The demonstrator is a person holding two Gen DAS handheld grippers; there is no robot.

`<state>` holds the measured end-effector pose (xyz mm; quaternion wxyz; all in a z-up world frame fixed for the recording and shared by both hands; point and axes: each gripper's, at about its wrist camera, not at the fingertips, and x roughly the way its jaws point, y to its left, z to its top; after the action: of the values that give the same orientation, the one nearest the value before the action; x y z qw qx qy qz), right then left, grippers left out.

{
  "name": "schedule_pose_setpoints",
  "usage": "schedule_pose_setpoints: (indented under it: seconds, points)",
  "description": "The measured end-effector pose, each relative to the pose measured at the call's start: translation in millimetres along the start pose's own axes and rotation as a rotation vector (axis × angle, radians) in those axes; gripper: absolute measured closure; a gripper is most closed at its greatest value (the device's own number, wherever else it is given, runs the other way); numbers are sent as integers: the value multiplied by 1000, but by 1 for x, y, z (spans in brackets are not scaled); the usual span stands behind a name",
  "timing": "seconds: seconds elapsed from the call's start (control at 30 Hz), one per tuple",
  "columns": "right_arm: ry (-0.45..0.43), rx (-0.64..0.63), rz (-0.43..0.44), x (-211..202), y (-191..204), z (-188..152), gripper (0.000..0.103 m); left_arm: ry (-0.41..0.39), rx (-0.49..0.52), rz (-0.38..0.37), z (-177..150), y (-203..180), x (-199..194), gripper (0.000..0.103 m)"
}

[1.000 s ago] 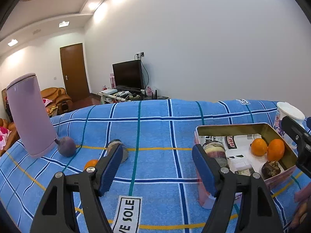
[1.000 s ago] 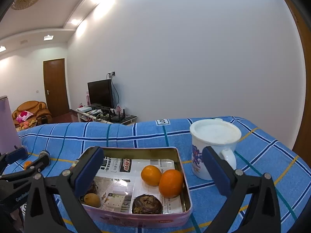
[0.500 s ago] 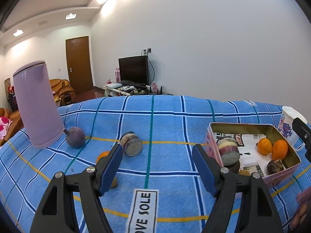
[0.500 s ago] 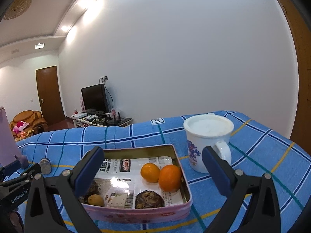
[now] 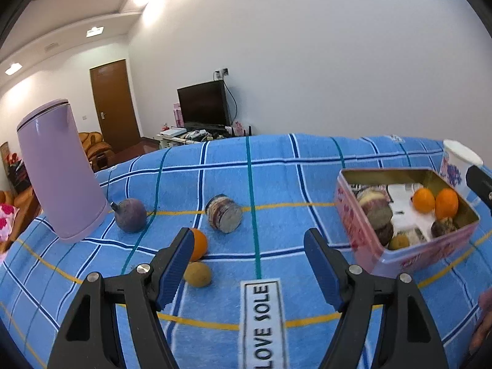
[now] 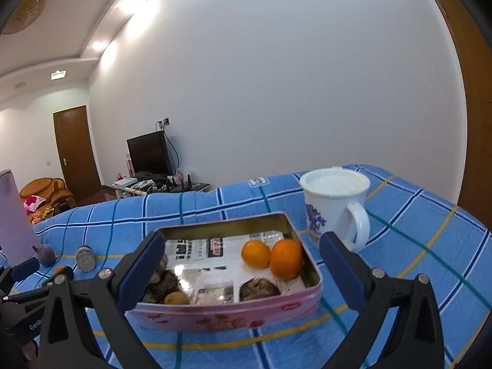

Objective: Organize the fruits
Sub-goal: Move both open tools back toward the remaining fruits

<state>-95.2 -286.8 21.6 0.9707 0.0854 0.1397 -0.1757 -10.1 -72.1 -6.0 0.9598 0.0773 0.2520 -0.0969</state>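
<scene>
Holding two oranges among other fruit, a pink tin lies open.

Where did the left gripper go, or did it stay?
Yes, moved: left gripper swung leftwards, away from the pink tin toward the loose orange.

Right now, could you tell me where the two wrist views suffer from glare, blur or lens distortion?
Left wrist view: fisheye bends the blue checked cloth into a hump, and ceiling lights flare white. Right wrist view: glare whitens the paper lining in the pink tin, whose near wall looks slightly soft, and dark lens corners vignette both views.
</scene>
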Motion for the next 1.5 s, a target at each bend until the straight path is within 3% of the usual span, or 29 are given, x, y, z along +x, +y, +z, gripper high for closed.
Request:
schedule_pose_setpoints:
  seconds: [0.47, 0.9, 1.37, 1.5]
  points:
    - [46, 25, 25, 3, 47, -10, 0, 57, -11, 35, -1, 59, 23, 28]
    - [71, -71, 138, 13, 131, -19, 0, 52, -66, 71, 0, 112, 34, 28]
    - [110, -92, 211, 27, 178, -25, 0, 73, -136, 81, 1, 153, 49, 28]
    - [134, -107, 228, 32, 189, -26, 0, 79, -122, 142, 3, 167, 56, 28]
